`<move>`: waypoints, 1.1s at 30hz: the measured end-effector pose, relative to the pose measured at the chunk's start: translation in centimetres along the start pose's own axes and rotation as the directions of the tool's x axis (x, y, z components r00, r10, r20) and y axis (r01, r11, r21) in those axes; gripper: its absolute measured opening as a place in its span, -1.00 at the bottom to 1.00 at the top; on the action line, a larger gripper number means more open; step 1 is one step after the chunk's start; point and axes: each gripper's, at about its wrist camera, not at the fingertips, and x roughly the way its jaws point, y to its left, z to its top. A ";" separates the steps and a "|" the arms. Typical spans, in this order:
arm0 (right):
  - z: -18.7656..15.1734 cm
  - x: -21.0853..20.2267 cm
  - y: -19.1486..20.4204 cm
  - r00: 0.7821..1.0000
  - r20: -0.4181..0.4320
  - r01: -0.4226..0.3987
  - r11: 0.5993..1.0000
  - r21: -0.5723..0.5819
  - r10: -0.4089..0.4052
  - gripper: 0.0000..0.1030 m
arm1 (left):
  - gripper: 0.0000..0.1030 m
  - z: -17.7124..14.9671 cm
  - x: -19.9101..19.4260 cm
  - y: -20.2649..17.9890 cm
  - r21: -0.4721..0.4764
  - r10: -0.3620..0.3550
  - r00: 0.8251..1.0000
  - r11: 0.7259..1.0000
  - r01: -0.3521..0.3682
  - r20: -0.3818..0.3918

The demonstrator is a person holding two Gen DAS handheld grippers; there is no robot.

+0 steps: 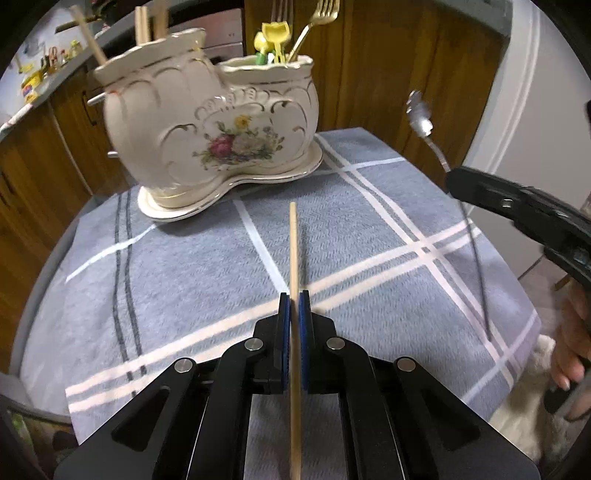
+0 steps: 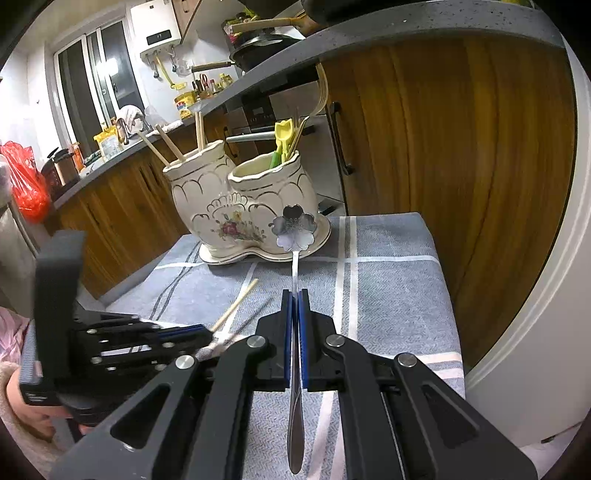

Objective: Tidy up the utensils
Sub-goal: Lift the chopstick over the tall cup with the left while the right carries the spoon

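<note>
A cream ceramic two-pot utensil holder with a flower print stands at the far side of the table; it also shows in the right wrist view. Its taller pot holds wooden chopsticks, its lower pot gold forks and yellow plastic utensils. My left gripper is shut on a wooden chopstick that points at the holder, above the cloth. My right gripper is shut on a silver spoon with a flower-shaped bowl, held in front of the lower pot.
A blue-grey checked cloth covers the table. Wooden kitchen cabinets and a grey counter stand behind the holder. A white rounded door is at the right. The table edge drops off at right and front.
</note>
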 end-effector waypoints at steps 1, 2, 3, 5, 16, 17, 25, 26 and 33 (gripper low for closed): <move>0.0 0.2 0.1 1.000 -0.003 0.006 1.000 -0.005 -0.006 -0.94 | -0.90 -0.2 -0.4 0.1 -0.001 -0.008 1.000 1.000 0.008 0.013; -0.1 0.3 0.3 1.000 -0.006 0.010 1.000 -0.007 -0.010 -0.94 | -0.90 -0.5 -0.9 0.4 -0.002 -0.018 0.999 1.000 0.019 0.030; -0.1 0.5 0.3 1.000 -0.008 0.012 1.000 -0.008 -0.012 -0.94 | -0.90 -0.8 -1.6 0.6 -0.003 -0.029 0.998 1.000 0.029 0.051; -0.1 0.8 0.4 1.000 -0.012 0.017 1.000 -0.010 -0.017 -0.94 | -0.90 -0.7 -1.8 0.8 -0.005 -0.052 0.995 0.999 0.052 0.089; 2.3 -0.3 2.5 0.993 0.120 -0.009 0.999 -0.047 0.014 -0.93 | -0.90 0.7 -9.4 4.3 -0.009 -0.108 0.906 0.992 0.123 0.408; 3.0 -0.4 2.6 0.990 0.142 -0.010 0.999 -0.047 0.016 -0.94 | -0.90 1.0 -10.1 4.9 -0.012 -0.111 0.889 0.992 0.130 0.444; 9.1 -1.0 4.1 0.940 0.340 -0.016 0.997 -0.071 0.040 -0.93 | -0.90 5.3 -12.1 8.6 -0.071 -0.068 0.793 0.988 0.139 0.605; 9.7 -0.9 4.1 0.930 0.364 -0.023 0.997 -0.070 0.047 -0.94 | -0.90 6.0 -11.9 9.1 -0.083 -0.062 0.778 0.986 0.146 0.625; 13.8 1.1 3.9 0.875 0.476 -0.068 0.996 -0.066 0.091 -0.93 | -0.90 10.5 -10.5 11.2 -0.107 -0.019 0.687 0.984 0.140 0.726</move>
